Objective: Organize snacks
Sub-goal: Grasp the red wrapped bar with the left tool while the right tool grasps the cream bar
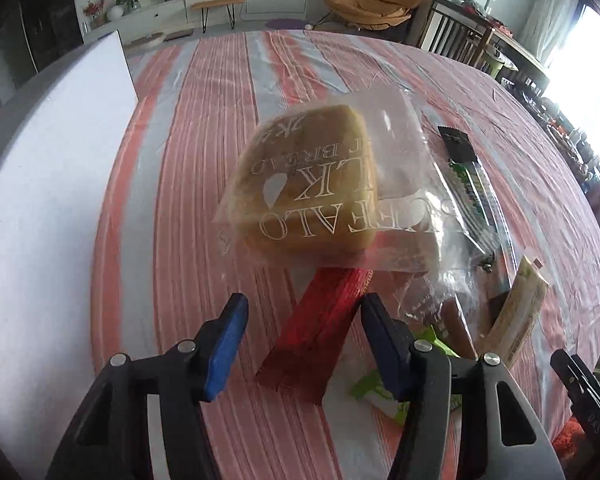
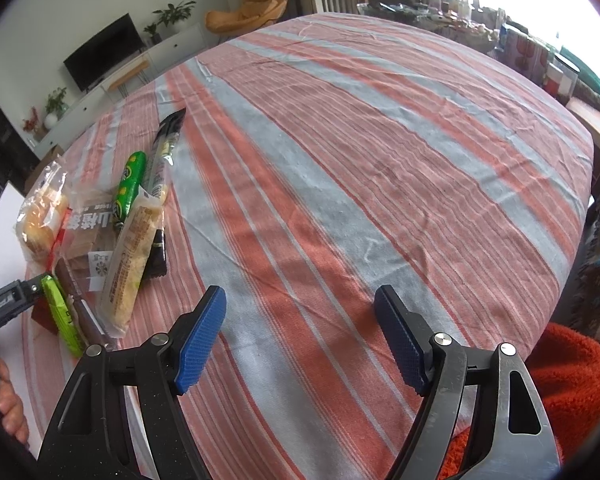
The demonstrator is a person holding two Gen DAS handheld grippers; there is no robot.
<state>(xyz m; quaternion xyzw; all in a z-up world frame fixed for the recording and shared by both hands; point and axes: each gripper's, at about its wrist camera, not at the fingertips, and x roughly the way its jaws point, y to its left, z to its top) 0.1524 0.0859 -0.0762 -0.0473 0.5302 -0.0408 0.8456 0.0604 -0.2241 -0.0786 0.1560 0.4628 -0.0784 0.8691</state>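
Note:
A bagged loaf of milk bread [image 1: 312, 184] lies ahead of my left gripper [image 1: 304, 340]. A red foil packet [image 1: 316, 332] lies on the striped cloth between that gripper's blue pads; the right pad is near its edge and a gap shows at the left pad, so it is open. A light green wrapper [image 1: 372, 384], a black and green stick [image 1: 466, 172] and a beige pack [image 1: 520, 312] lie to the right. In the right wrist view the same pile sits at the left: bread [image 2: 42, 216], green packet [image 2: 130, 180], beige pack [image 2: 130, 256]. My right gripper [image 2: 300, 336] is open over bare cloth.
A white board [image 1: 40, 200] borders the table on the left. The striped tablecloth [image 2: 360, 160] stretches far and right of the pile. An orange fleece sleeve [image 2: 572, 400] is at the lower right. A hand [image 2: 4, 404] holds the left gripper's handle. Cluttered shelves line the far right.

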